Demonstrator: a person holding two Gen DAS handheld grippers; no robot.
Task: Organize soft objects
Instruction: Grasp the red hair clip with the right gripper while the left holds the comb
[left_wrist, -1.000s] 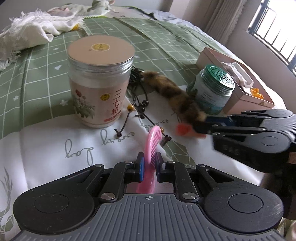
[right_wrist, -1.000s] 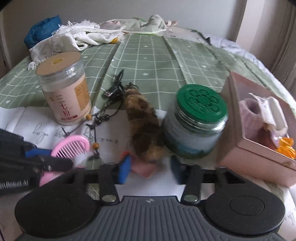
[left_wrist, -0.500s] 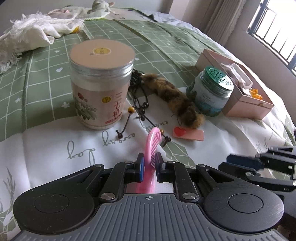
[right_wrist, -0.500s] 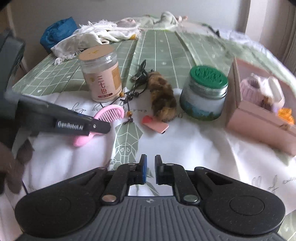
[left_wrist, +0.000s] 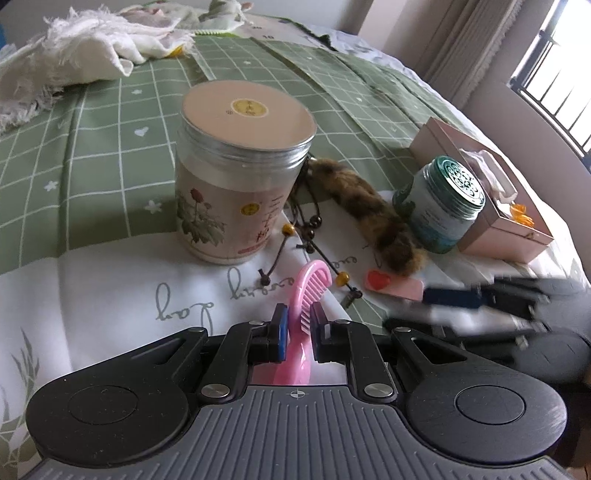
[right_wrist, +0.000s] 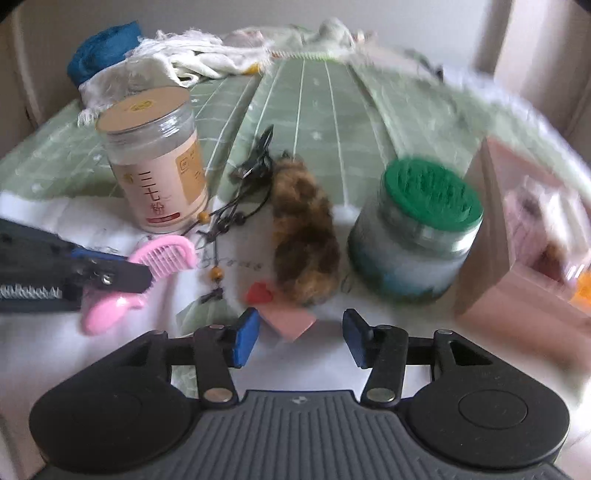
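Observation:
My left gripper (left_wrist: 297, 316) is shut on a pink comb (left_wrist: 309, 286), whose teeth point away from me; the comb also shows in the right wrist view (right_wrist: 162, 254). My right gripper (right_wrist: 301, 338) is open and empty, its jaws on either side of a pink eraser with a red heart (right_wrist: 284, 312), just above the cloth. The eraser (left_wrist: 394, 283) lies in front of a brown furry tail charm (right_wrist: 303, 236) (left_wrist: 369, 218). A dark beaded cord (left_wrist: 310, 229) lies between the charm and the tall jar.
A tall jar with a beige lid (left_wrist: 240, 177) stands left of the charm. A glass jar with a green lid (right_wrist: 413, 229) stands right of it. An open pink box (left_wrist: 491, 206) is further right. White cloths (left_wrist: 66, 62) lie at the back.
My right gripper has opened and come forward again, down to the pink eraser. My left gripper has moved slightly closer to the tall jar, still holding the comb.

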